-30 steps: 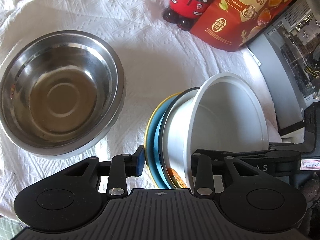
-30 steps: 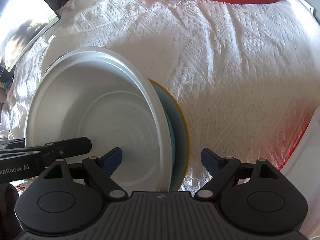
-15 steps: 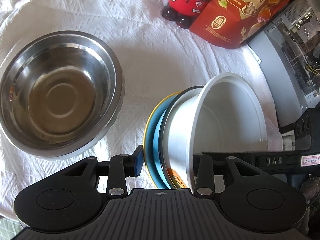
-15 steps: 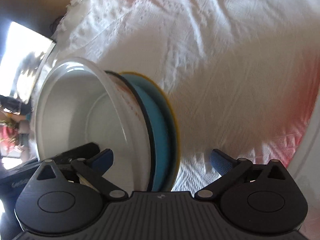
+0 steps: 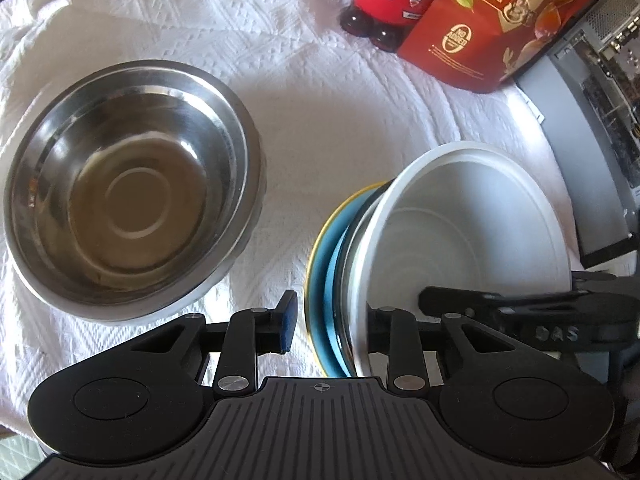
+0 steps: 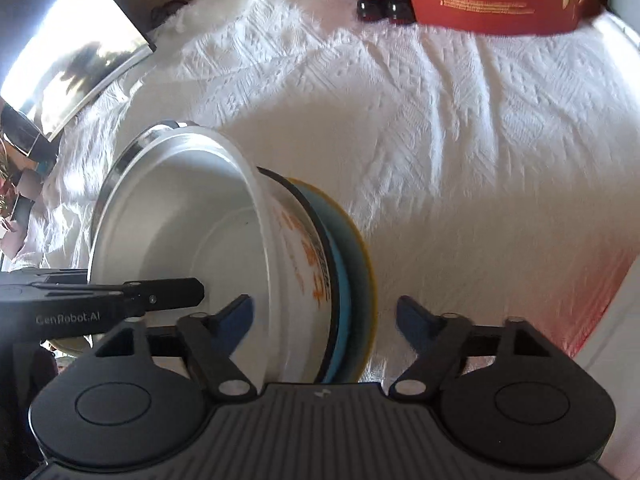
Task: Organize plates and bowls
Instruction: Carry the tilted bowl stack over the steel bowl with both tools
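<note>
A white bowl with orange print lies nested on a blue plate with a yellow rim, the stack tilted on edge. My left gripper straddles this stack, one finger outside the plate and one inside the bowl, apparently closed on it. My right gripper is open and straddles the same stack from the other side, pads apart from it. A steel bowl stands upright on the white cloth to the left.
A red Waka figure and a red egg pouch stand at the back of the white cloth. A grey computer case lies at the right. A dark screen is at the far left.
My right gripper has swung around the stack, so more of the bowl's orange-printed outside and the plate edge show. The left gripper has kept its hold.
</note>
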Demonstrator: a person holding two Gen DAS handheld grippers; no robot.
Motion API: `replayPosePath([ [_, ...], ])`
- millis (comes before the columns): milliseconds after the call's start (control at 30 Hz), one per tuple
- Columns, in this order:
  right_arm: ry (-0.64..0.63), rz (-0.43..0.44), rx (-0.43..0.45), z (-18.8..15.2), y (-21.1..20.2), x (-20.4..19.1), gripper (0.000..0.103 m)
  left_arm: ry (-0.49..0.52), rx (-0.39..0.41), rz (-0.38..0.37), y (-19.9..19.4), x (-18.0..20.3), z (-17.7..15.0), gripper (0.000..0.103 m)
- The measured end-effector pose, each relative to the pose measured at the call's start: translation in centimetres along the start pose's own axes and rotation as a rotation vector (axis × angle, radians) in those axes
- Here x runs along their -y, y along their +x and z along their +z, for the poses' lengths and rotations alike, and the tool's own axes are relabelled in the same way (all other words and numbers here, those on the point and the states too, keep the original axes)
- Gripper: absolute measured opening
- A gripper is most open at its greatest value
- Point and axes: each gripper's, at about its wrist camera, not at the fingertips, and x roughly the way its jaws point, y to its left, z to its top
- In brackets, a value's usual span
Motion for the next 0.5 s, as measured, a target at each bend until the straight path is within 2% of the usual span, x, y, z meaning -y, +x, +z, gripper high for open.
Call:
replayPosePath([
  [200, 0.003, 0.065, -0.007, 0.08, 0.04, 0.44, 0.056, 0.004, 0.022, -0.007, 0.07, 0.32, 0.54, 0.031],
  [300, 0.0, 0.066, -0.009, 0.05, 0.0, 0.26, 0.056, 0.005, 0.011, -0.011, 0.5, 0.55, 0.59, 0.037],
  [500, 0.001, 0.063, -0.014, 0.14, 0.06, 0.33, 0.055, 0.004, -0.006, -0.015, 0.62, 0.79, 0.7, 0.038],
])
